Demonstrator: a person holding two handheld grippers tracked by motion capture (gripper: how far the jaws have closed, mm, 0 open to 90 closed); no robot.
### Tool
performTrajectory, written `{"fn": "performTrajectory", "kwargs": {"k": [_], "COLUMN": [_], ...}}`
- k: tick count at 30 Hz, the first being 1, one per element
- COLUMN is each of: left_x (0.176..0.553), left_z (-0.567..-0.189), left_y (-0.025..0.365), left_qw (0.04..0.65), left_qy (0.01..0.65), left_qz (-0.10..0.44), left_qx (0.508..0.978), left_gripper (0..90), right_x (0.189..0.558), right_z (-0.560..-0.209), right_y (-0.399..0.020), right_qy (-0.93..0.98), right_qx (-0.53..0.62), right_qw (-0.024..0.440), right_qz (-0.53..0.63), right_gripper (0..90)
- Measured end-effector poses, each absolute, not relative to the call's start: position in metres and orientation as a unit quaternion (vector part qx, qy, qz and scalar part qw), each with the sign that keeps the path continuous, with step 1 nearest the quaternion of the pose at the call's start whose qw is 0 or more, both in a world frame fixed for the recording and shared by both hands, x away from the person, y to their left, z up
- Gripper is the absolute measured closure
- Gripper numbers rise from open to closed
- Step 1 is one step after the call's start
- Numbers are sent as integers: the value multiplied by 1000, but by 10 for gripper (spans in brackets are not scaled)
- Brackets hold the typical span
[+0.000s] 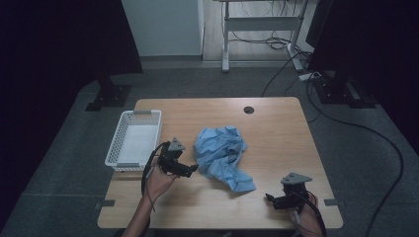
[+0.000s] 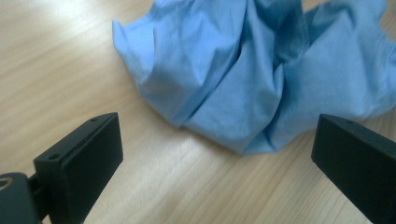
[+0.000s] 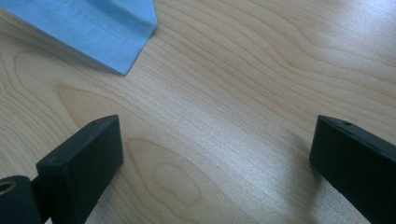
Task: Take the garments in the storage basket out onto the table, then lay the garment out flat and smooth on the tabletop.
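Cloth (image 1: 223,157), light blue and crumpled, lies in a heap near the middle of the wooden table (image 1: 276,133), with 1 flat corner trailing toward the person's side. Left gripper (image 1: 191,169) is held in the left hand (image 1: 159,181) just beside the heap's left edge, its tips pointing at the folds; whether they touch the fabric cannot be told from the high view. Along this tool's own camera the cloth (image 2: 261,74) rises in deep creases just ahead, and the 2 black jaws stand wide apart with only bare wood between them, so the tool is open and grips nothing. Right gripper (image 1: 269,198) rests low over the table's near right part, well apart from the heap, held in the right hand (image 1: 307,217). Its camera shows a hemmed, stitched corner of the cloth (image 3: 100,28) lying flat at the upper left, clear of the jaws, which also stand wide apart over bare wood and hold nothing. Basket (image 1: 121,158), white and slotted, sits at the table's left edge, near the left hand
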State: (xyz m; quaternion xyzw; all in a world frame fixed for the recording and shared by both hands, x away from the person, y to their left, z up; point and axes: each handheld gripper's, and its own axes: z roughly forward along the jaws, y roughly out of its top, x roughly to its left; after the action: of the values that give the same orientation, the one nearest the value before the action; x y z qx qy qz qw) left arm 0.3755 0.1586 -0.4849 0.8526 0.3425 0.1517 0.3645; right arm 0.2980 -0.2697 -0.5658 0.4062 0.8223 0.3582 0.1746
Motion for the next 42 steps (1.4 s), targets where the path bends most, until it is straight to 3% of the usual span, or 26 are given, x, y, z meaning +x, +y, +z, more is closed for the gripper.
{"fn": "performTrajectory", "kwargs": {"k": [22, 38, 42], "left_x": [357, 354, 353], "left_z": [-556, -557, -556], "left_y": [175, 175, 177], "left_qw": [338, 343, 349], "left_qy": [347, 360, 356], "left_qz": [157, 162, 162], "left_qx": [861, 852, 852], "left_gripper": [10, 1, 59], "right_x": [298, 298, 298], "right_z": [-566, -566, -566], "right_y": [-270, -270, -269], "right_qy": [822, 822, 821], "right_qx": [408, 408, 409], "right_qw": [175, 175, 176], "right_qz": [358, 357, 357], "right_gripper": [25, 26, 25]}}
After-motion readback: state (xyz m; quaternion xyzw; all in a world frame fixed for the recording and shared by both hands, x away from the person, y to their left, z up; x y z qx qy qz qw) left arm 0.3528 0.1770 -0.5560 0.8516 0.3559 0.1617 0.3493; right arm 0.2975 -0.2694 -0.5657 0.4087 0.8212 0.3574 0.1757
